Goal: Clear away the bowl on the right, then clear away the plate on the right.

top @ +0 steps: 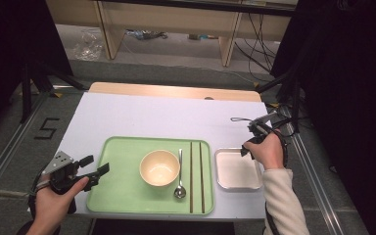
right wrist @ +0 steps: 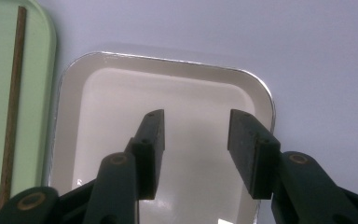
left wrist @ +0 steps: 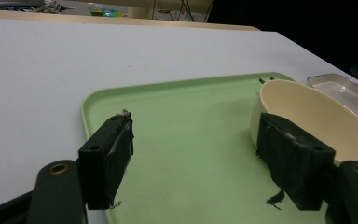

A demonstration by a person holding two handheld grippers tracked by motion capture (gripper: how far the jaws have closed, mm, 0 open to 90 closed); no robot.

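**Inspector:** Status of both tools?

**Assistant:** The left gripper [top: 89, 169] is at the left edge of the green tray [top: 122, 196], jaws spread wide with nothing between them. In its own view the bowl [left wrist: 307, 114] sits just behind the far jaw. The right gripper [right wrist: 193, 149] hangs over the white dish [right wrist: 98, 84], jaws apart and empty.

**Inspector:** Where is that dish, and how does it lie?

**Assistant:** On the table just right of the tray, apart from it. It lies flat, open side up, a rounded rectangle. In the high view its long axis seems to run toward the far edge, parallel with the chopsticks [top: 196, 176], though it is nearly square.

**Inspector:** Risks?

**Assistant:** My judgement: the jaws are over the middle of the dish, not its rim, so closing there would grip nothing. A shallow, smooth rim could slip or tip under a one-sided pinch. On the left, a careless sweep could knock the bowl into the spoon [top: 179, 188].
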